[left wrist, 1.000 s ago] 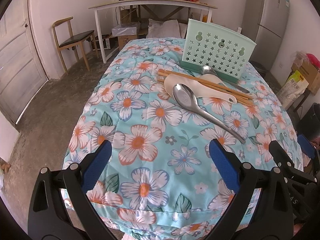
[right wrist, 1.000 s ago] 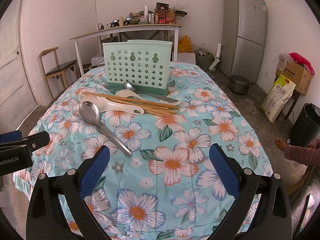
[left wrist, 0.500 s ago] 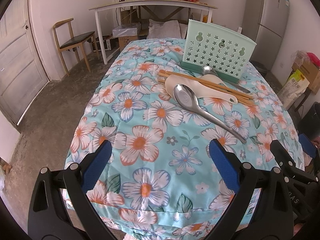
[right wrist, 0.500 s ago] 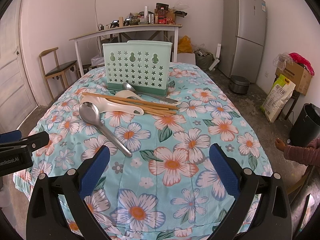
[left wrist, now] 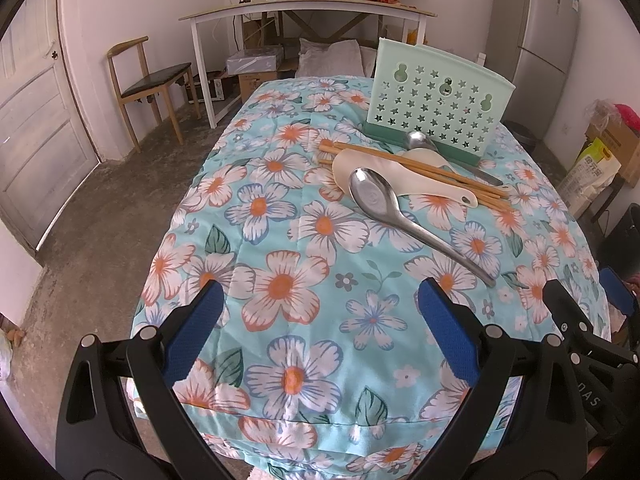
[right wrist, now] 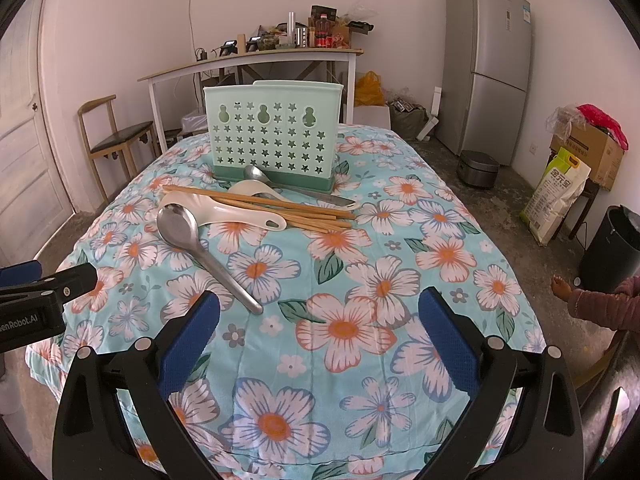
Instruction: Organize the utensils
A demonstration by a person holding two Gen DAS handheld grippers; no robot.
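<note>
A mint-green utensil holder [left wrist: 436, 108] [right wrist: 274, 132] with star holes stands upright on the floral tablecloth [left wrist: 300, 280] [right wrist: 352, 280]. In front of it lie a large steel spoon [left wrist: 396, 210] [right wrist: 196, 244], a cream plastic rice scoop [left wrist: 404, 178] [right wrist: 224, 212], several wooden chopsticks [left wrist: 452, 178] [right wrist: 280, 206] and a smaller steel spoon [left wrist: 424, 142] [right wrist: 260, 176]. My left gripper [left wrist: 320, 308] is open over the near table edge, holding nothing. My right gripper [right wrist: 320, 312] is open too, just short of the large spoon's handle tip.
A white desk [right wrist: 248, 64] with clutter and a wooden chair [left wrist: 150, 80] stand behind the table. A grey fridge [right wrist: 488, 68] is at the right, with a black bin [right wrist: 608, 256] and a rice sack [right wrist: 558, 196]. A person's hand [right wrist: 560, 286] shows at the right edge.
Both grippers have crept slightly forward over the table; the jaws stay open and the utensils have not moved.
</note>
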